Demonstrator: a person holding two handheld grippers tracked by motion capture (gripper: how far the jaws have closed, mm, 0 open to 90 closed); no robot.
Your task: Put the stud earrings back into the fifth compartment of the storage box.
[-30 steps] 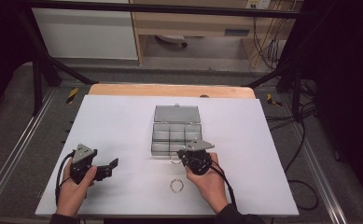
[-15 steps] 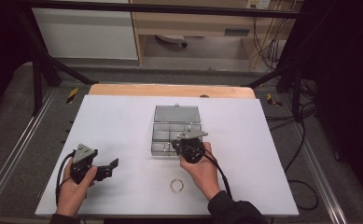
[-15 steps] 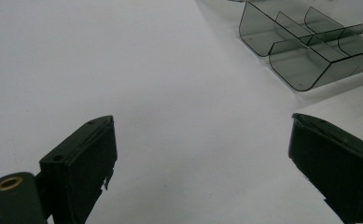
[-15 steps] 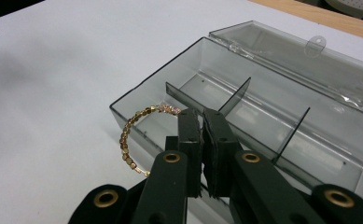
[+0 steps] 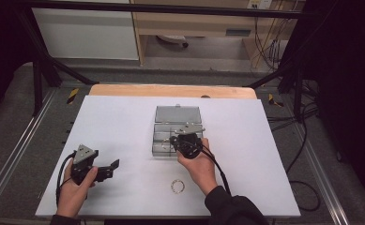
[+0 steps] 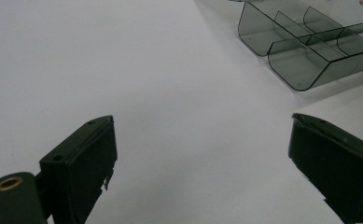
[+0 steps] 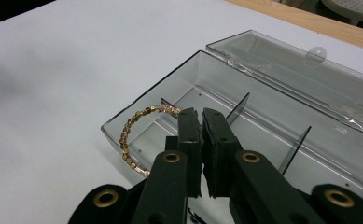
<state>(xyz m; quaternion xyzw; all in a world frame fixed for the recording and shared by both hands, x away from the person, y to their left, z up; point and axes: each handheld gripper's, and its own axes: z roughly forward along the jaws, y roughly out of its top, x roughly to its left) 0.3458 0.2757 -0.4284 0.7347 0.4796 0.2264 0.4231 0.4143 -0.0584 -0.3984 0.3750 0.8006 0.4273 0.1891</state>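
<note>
1. Bracelet [image 7: 135,135] of gold beads: your right tool [image 7: 201,116] pinches it over the end compartment of the clear box [image 7: 263,121], whose lid lies open.
2. Your left tool [image 6: 202,154] is spread wide over the bare counter [image 6: 123,60].
3. Another ring-shaped bracelet [image 5: 177,186] lies beside your right forearm.

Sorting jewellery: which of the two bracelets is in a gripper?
The gold beaded bracelet, pinched by the right gripper over the clear box; the other bracelet lies on the table.
</note>
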